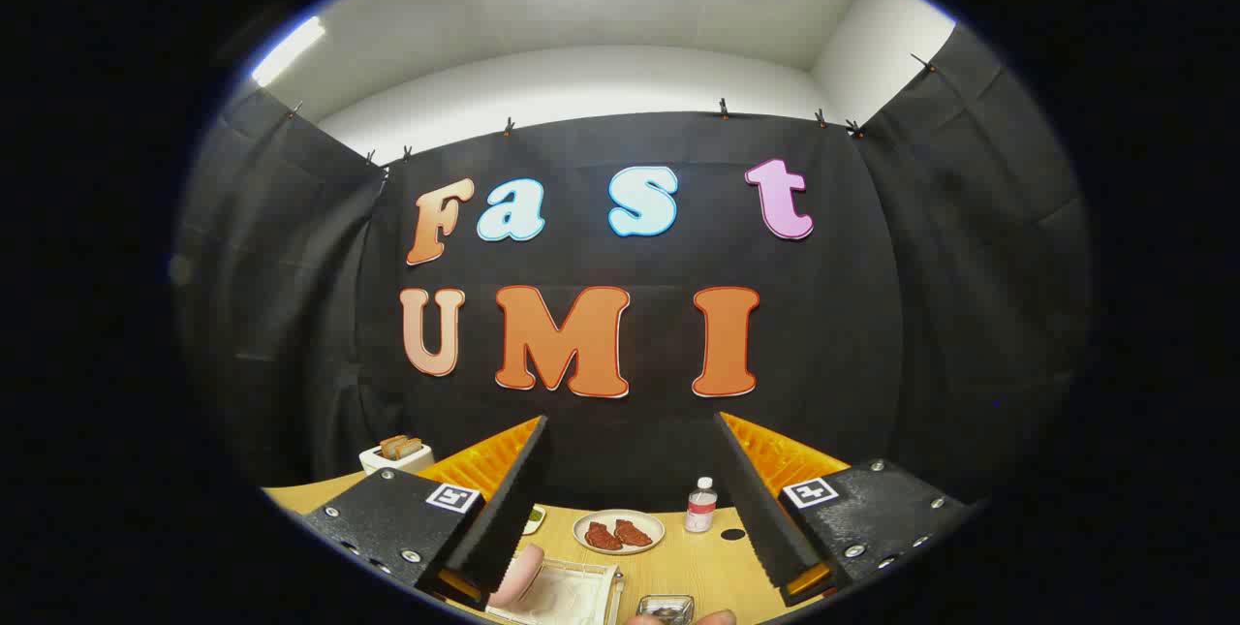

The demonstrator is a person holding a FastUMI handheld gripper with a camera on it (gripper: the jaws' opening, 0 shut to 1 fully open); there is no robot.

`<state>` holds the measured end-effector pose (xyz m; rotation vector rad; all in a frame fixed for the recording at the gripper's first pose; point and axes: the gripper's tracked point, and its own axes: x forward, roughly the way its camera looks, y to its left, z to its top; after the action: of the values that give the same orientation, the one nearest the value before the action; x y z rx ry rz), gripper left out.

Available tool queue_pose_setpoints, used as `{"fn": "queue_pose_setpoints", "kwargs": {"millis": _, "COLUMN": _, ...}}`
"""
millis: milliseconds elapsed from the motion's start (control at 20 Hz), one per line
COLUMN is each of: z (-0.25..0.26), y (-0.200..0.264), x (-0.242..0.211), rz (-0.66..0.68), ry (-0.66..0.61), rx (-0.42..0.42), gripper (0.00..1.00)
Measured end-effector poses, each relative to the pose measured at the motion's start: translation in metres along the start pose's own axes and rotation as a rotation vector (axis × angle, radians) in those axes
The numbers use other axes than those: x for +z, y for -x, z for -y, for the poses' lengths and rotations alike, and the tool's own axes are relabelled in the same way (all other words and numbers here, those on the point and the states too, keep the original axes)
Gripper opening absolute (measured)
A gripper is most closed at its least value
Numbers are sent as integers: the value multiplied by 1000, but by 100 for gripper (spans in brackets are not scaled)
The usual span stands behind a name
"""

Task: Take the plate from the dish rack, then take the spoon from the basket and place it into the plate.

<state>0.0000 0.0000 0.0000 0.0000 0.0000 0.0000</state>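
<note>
My gripper [630, 419] is open, its two fingers wide apart with nothing between them, raised well above a wooden table [693, 562]. Low down, just inside the left finger, a pinkish rounded plate [518, 575] seems to stand on edge at a white wire dish rack [572, 596]. To the right of the rack sits a small see-through basket [666, 609] with something metallic in it; I cannot tell whether that is the spoon.
Farther along the table lie a white plate with two reddish pieces of food [618, 532], a small water bottle [700, 505] and a dark hole [733, 535]. A white toaster with bread [395, 453] stands beyond the left finger. Black cloth walls close the booth.
</note>
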Motion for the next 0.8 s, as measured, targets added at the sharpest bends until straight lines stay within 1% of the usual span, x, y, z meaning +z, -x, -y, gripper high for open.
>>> {"fn": "queue_pose_setpoints", "kwargs": {"millis": 300, "z": -1, "y": 5, "x": 5, "rz": 12, "ry": 13, "rx": -7, "gripper": 98}}
{"fn": "queue_pose_setpoints", "kwargs": {"millis": 600, "z": -9, "y": 3, "x": 4, "rz": 5, "ry": 17, "rx": 20, "gripper": 98}}
{"fn": "queue_pose_setpoints", "kwargs": {"millis": 800, "z": -8, "y": 5, "x": 8, "rz": 10, "ry": 12, "rx": 7, "gripper": 98}}
